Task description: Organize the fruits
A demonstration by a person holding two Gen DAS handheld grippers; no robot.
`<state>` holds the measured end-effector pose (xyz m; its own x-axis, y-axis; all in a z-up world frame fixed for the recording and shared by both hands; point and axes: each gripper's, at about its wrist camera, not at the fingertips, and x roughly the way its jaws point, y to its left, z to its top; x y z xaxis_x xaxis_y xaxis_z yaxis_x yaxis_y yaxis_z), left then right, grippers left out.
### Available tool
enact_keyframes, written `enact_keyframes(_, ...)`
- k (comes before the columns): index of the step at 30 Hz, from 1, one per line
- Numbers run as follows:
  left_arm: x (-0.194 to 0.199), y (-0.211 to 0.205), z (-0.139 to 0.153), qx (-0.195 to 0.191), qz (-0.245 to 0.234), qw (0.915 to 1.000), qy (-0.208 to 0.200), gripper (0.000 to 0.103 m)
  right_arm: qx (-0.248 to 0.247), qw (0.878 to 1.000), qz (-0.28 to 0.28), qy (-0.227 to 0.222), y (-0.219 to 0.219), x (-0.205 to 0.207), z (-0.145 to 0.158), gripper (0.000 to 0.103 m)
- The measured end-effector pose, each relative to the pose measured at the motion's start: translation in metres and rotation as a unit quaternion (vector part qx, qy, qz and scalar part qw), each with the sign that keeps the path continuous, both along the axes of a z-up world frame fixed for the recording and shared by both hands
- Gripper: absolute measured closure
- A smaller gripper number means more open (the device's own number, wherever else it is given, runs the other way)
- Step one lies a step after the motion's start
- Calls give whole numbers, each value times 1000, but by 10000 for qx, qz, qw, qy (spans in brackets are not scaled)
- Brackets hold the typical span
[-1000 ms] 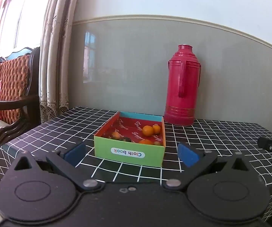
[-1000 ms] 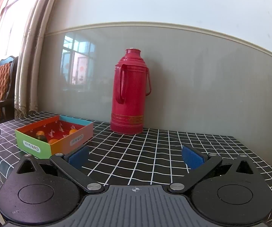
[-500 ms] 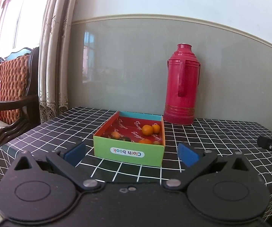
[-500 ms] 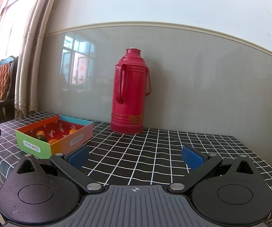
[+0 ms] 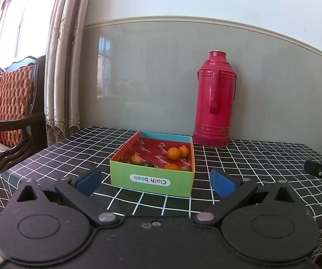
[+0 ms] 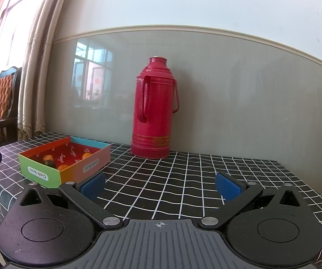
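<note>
My left gripper (image 5: pixel 155 180) gapes wide, empty | right gripper (image 6: pixel 161 185) likewise | shallow multicoloured cardboard box (image 5: pixel 153 179) straight ahead of left gripper, ahead-left of right | small orange fruits (image 5: pixel 173 153) already inside | none loose on checked-cloth bench (image 6: pixel 183 179); I judge little left.

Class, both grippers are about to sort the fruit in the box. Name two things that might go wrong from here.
1. The small fruits lie close together against the box walls, so the open left gripper may nudge neighbours or push the light box.
2. The tall flask stands just behind; a reaching right gripper might knock it.
</note>
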<state>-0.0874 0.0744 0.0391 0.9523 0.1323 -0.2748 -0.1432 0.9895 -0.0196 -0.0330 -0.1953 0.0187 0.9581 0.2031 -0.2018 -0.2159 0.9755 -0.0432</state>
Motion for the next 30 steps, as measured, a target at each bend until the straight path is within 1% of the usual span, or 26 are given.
enact_keyframes(20, -1, 0, -1, 3, -8, 10000, -15, 6, -2, 10000, -3, -4, 0, 0, 0, 0)
enact_keyframes(28, -6, -1, 0, 83, -79, 9998, -180, 7, 2, 10000, 0, -2, 0, 0, 0, 0)
enact_keyframes(30, -6, 0, 0, 84, -77, 9998, -165, 6, 10, 10000, 5, 0, 0, 0, 0, 0)
